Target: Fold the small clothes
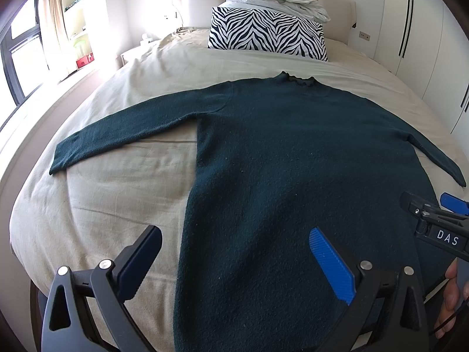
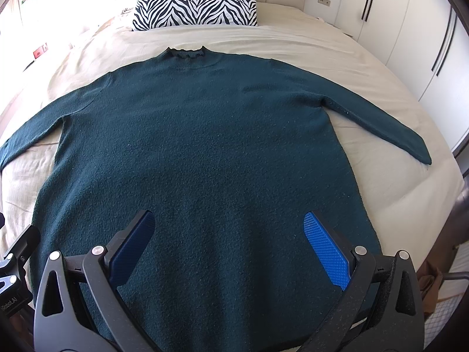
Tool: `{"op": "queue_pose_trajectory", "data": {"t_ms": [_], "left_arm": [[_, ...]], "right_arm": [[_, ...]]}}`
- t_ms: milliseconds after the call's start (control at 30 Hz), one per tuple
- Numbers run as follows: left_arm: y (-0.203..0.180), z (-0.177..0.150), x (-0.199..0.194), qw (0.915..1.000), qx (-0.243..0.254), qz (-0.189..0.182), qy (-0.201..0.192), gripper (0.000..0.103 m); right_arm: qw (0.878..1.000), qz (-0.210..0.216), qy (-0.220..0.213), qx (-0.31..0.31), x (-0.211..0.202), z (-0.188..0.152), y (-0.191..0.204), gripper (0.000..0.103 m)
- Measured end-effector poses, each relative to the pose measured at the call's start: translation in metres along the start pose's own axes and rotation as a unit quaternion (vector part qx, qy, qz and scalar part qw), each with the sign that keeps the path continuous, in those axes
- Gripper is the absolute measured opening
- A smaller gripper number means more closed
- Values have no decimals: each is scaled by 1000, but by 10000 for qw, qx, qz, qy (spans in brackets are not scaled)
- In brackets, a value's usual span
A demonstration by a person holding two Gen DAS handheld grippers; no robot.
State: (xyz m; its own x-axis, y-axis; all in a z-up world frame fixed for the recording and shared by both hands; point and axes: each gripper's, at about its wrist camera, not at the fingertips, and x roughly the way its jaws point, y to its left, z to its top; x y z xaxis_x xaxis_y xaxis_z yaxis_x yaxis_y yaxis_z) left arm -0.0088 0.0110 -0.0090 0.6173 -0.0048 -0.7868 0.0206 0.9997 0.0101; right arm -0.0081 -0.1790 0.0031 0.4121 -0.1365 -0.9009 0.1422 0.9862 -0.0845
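Dark green sweater spread flat on a bed, both grippers held apart above its near hem.

Left wrist view: the left gripper (image 1: 234, 261) is seen spread wide over the sweater (image 1: 293, 161), sleeves stretched left and right on the beige bedsheet (image 1: 117, 190); a zebra pillow (image 1: 266, 33) lies far.
Right wrist view: the right gripper (image 2: 228, 246) is likewise parted, nothing clamped, over the sweater (image 2: 205, 132).

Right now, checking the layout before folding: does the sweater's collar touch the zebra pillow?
Apart. The right wrist view shows bare beige sheet between the collar and zebra pillow.
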Motion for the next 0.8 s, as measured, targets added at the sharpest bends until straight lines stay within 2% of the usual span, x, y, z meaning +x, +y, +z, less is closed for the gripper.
{"op": "queue_pose_trajectory", "data": {"t_ms": [500,800], "left_arm": [[-1,-2,1,10000,-3,-18,18,103],[0,0,2,9999,-52,-149,59,103]], "right_arm": [[10000,1,27,-40,0,1,2,103],[10000,-7,62,-73,0,2,4,103]]}}
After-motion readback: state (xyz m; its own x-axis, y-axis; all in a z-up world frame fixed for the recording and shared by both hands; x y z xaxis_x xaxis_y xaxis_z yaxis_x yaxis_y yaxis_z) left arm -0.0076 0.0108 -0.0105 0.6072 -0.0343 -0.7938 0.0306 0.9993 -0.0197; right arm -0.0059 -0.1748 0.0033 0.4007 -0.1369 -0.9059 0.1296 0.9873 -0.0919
